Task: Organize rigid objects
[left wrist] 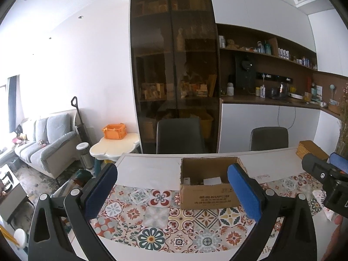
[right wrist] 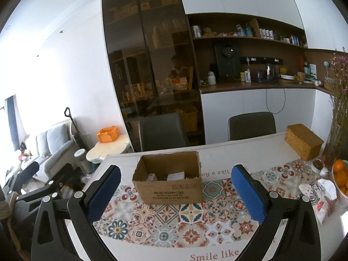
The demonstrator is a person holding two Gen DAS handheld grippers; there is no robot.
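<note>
The desk is seen from both wrist views, white at its far side and covered nearer by a patterned tile mat. On the mat stands an open cardboard box — the landmark for all else. Inside the box a few pale rigid items are glimpsed low against its near wall; what they are cannot be told. To the right of the box, well apart at the far corner of the desk, a woven lidded basket is set. Nearer than the basket, at the right edge, a bowl of oranges and a patterned tissue pack are found.

The right gripper is held just short of the box and above the mat, its blue-padded fingers spread wide with nothing between them. The left gripper is held to the left of the box, its fingers likewise released and empty.

No loose rigid object is seen on the mat around the box, so the step is judged to be either a start or a pause between placements — which cannot be settled. The next move is judged to call for an object to be picked out, either from inside the box or from beyond its right side, and for open fingers to be lowered squarely over it.
</note>
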